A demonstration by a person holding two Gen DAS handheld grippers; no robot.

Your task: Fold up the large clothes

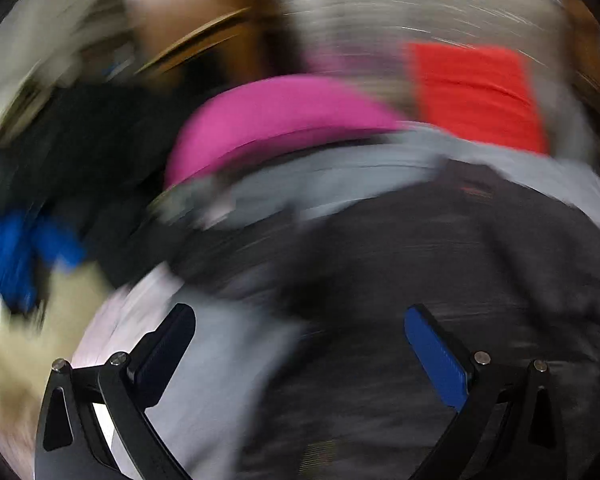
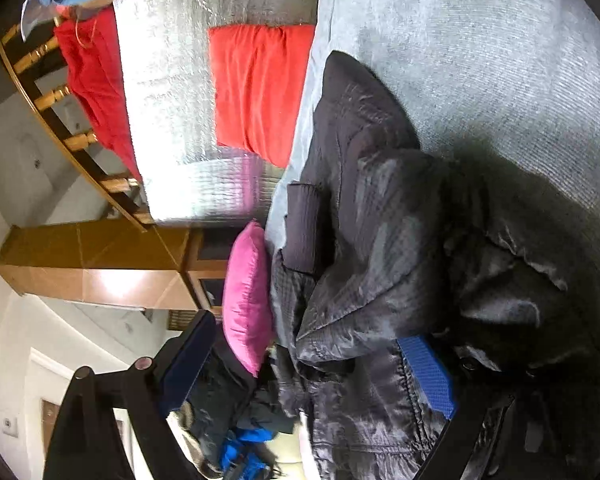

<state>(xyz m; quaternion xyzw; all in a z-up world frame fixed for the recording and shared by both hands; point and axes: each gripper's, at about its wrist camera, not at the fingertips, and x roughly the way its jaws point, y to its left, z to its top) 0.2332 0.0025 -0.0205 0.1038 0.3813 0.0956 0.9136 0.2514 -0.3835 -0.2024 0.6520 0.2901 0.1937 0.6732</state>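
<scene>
Through my left wrist camera everything is smeared with blur. My left hand-held gripper point(image 1: 300, 344) stands wide open, nothing between its blue pads, above the dark jacket point(image 1: 440, 280). The jacket lies on a pale grey-blue cover point(image 1: 340, 176). Beyond it I make out a pink cushion point(image 1: 276, 120) and a red cushion point(image 1: 476, 92). At the left edge sits a heap of dark clothes with something blue point(image 1: 8, 256) in it.

My right wrist camera is rolled sideways and sharp. My right hand-held gripper point(image 2: 308, 364) is spread wide, its pads not pressing on anything. The crumpled, shiny jacket point(image 2: 380, 240) rests on the grey-blue cover point(image 2: 480, 40), with a loose fold of it lying in the gap and over the blue pad point(image 2: 428, 376). The pink cushion point(image 2: 246, 296) is just beside the jacket, and the red cushion point(image 2: 260, 88) lies on a silver quilted sheet point(image 2: 168, 100).
</scene>
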